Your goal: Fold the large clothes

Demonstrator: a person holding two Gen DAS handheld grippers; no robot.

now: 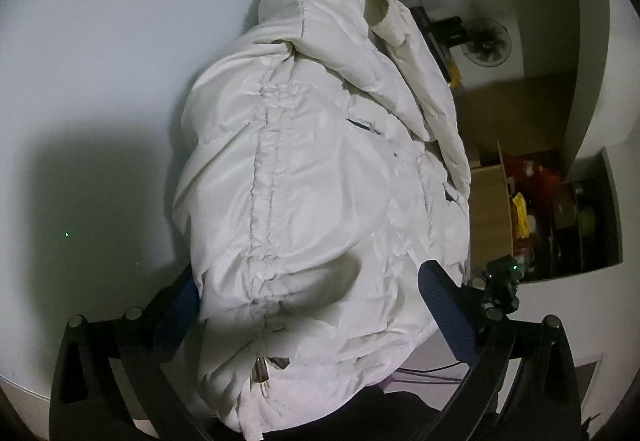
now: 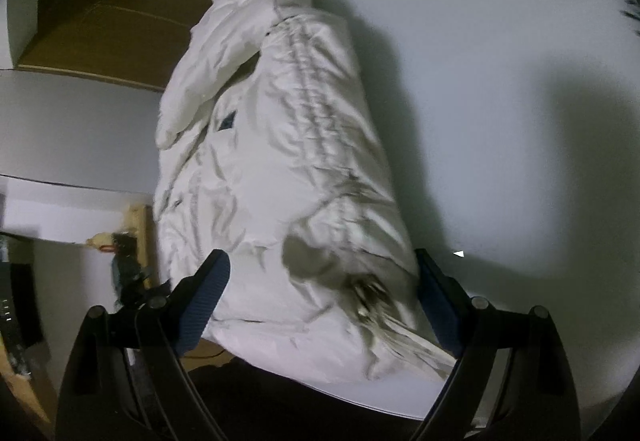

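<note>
A white puffer jacket (image 1: 320, 177) lies on a pale table (image 1: 100, 81), already gathered into a long narrow bundle running from 6 toward 12 o'clock, sleeves tucked in. The left gripper (image 1: 312, 305) and right gripper (image 2: 320, 293) both stand wide open, straddling its near end. The crosswise fold looks left to do.

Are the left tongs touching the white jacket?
Cannot tell: in the left wrist view the jacket bulges between the open left tongs, hiding any contact.
</note>
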